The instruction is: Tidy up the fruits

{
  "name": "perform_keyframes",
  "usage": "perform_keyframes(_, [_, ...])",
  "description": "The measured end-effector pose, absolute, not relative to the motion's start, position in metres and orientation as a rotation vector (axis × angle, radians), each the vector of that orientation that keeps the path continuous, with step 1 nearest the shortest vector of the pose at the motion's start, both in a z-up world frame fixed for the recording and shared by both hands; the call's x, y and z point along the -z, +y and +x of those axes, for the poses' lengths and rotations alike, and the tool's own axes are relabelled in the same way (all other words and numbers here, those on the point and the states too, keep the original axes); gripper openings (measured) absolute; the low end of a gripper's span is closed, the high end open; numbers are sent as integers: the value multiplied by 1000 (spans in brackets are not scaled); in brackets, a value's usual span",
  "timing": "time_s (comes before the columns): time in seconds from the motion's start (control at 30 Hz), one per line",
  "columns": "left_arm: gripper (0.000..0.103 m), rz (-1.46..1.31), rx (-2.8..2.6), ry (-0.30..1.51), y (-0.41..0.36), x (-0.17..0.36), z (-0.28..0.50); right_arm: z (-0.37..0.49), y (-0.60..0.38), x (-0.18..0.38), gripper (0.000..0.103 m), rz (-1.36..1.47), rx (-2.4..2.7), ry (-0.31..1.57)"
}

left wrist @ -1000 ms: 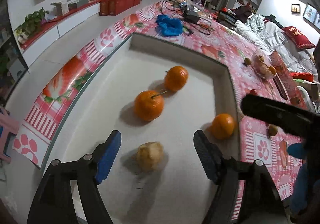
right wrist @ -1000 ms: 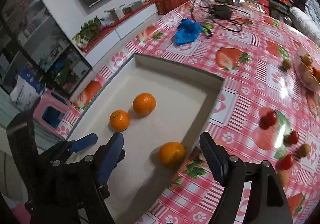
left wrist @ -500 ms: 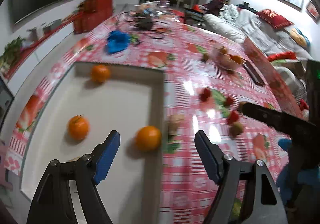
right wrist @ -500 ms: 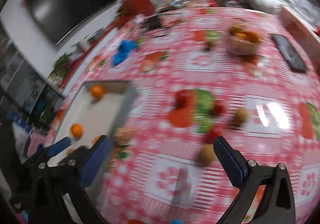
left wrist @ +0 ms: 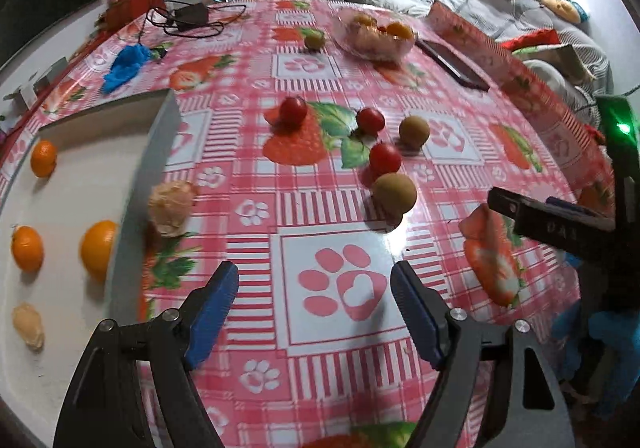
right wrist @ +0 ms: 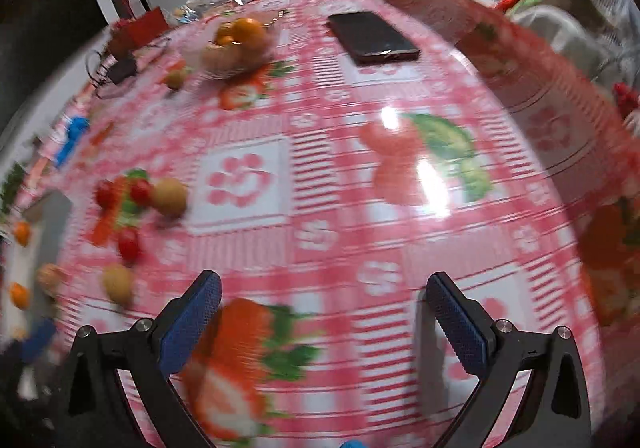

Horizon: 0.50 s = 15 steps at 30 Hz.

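My left gripper (left wrist: 314, 302) is open and empty above the tablecloth. To its left a white tray (left wrist: 132, 184) holds three oranges (left wrist: 98, 248) and a pale peeled fruit (left wrist: 27, 324). A peeled fruit (left wrist: 171, 206) lies on the cloth against the tray wall. Three red tomatoes (left wrist: 385, 158) and two brown fruits (left wrist: 395, 192) lie ahead. My right gripper (right wrist: 322, 318) is open and empty over bare cloth; the tomatoes (right wrist: 129, 244) and a brown fruit (right wrist: 170, 197) are far to its left, blurred.
A clear bowl of oranges (left wrist: 376, 36) stands at the back with a brown fruit (left wrist: 315, 40) beside it. A black phone (right wrist: 374, 38), a blue cloth (left wrist: 126, 62) and a charger with cables (left wrist: 188, 16) lie on the table. The right-hand tool (left wrist: 560, 228) reaches in from the right.
Both grippers have swung right, away from the tray and over the tablecloth. The tray has slid to the left edge of both views. Both stay open and empty.
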State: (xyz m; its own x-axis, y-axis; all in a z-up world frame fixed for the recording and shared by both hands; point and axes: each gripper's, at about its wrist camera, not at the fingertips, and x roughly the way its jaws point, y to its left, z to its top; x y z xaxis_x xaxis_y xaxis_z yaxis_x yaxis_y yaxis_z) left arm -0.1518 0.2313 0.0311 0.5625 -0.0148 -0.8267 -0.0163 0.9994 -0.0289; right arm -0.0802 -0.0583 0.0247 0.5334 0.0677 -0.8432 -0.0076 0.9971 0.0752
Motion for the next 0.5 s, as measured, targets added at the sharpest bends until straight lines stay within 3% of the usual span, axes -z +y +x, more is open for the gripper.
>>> perform_keyframes(0.2, [86,47,-21,917,221,-23,-146,-89,-57,-20,103,11,-53,944])
perform_keyframes(0.37, [94,52,-29,881,219,-19,-145,-87,-56,-18,103,10,-54,942])
perform_keyframes(0.43, [103,45,-24,893,219,-17,-144,-87,-56,-18,103,11,-52,942])
perform_keyframes(0.5, [103,46,-23,891,219,-17,-144,-88,-55,-18,103,11,-51,940])
